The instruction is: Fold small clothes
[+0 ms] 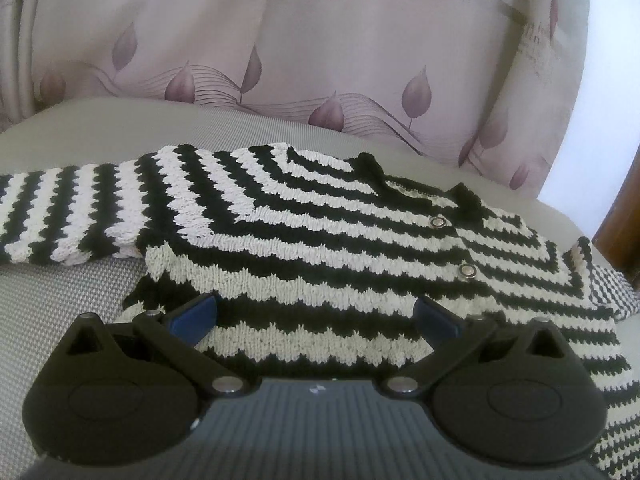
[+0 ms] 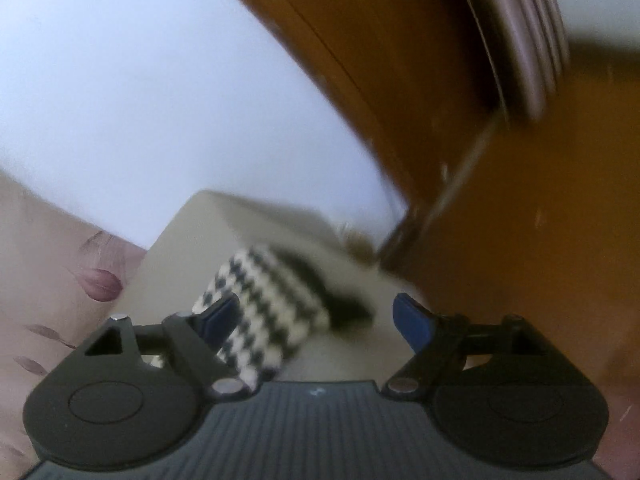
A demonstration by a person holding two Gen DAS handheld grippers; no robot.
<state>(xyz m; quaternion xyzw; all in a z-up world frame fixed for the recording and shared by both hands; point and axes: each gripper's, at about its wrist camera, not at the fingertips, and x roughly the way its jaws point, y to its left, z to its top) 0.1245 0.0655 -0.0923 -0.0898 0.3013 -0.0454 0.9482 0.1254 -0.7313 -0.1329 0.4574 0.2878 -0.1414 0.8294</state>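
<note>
So I've got the striped sweater (image 1: 320,240) spread flat on the grey surface (image 1: 60,320) for folding, left gripper (image 1: 316,312) released over its hem, right gripper (image 2: 316,320) released too, straddling the sleeve (image 2: 264,312) to grab it, I guess.

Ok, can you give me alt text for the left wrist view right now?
A black-and-white striped knit sweater with two metal snap buttons lies flat on a grey cushion, one sleeve stretched out to the left of the picture. The left gripper hovers open over the near hem, its blue-padded fingers apart. A leaf-print curtain hangs behind.
</note>
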